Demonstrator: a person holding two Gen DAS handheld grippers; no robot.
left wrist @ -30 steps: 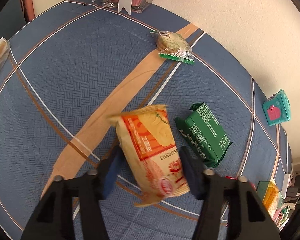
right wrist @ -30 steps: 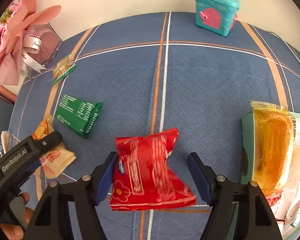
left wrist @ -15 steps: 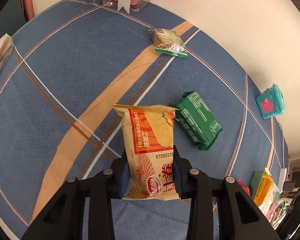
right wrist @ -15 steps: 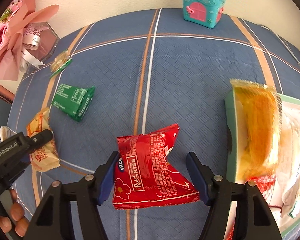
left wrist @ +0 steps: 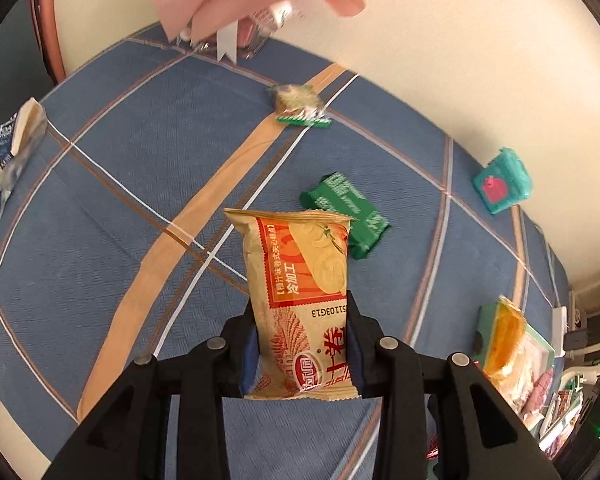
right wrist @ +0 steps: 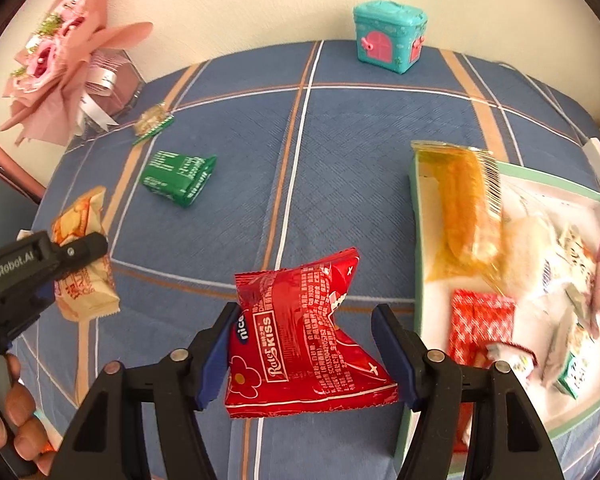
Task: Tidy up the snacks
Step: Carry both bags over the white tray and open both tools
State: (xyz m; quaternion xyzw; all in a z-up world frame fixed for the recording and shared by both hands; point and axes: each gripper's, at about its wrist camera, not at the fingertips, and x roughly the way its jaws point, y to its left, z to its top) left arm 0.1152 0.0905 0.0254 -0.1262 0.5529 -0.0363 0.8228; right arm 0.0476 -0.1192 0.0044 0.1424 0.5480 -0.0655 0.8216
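My left gripper (left wrist: 300, 340) is shut on the lower half of an orange and tan snack packet (left wrist: 300, 280), held upright above the blue checked tablecloth (left wrist: 140, 184). The right wrist view shows that gripper (right wrist: 80, 252) at the far left with the same packet (right wrist: 84, 276). My right gripper (right wrist: 304, 352) is shut on a red snack packet (right wrist: 300, 332), held off the cloth just left of a green-rimmed white box (right wrist: 418, 264). Several snacks lie in the box, and a yellow packet (right wrist: 464, 208) leans on its left rim.
A green packet (right wrist: 178, 178) and a clear cookie packet (right wrist: 152, 122) lie on the cloth at the back left. A teal toy house (right wrist: 388, 34) stands by the wall. A pink bouquet (right wrist: 60, 76) fills the far left corner. A blue-white packet (left wrist: 4, 160) lies at the left edge.
The left jaws closed on the orange packet and lifted it off the cloth. The right gripper carried the red packet rightward and closer to the box.
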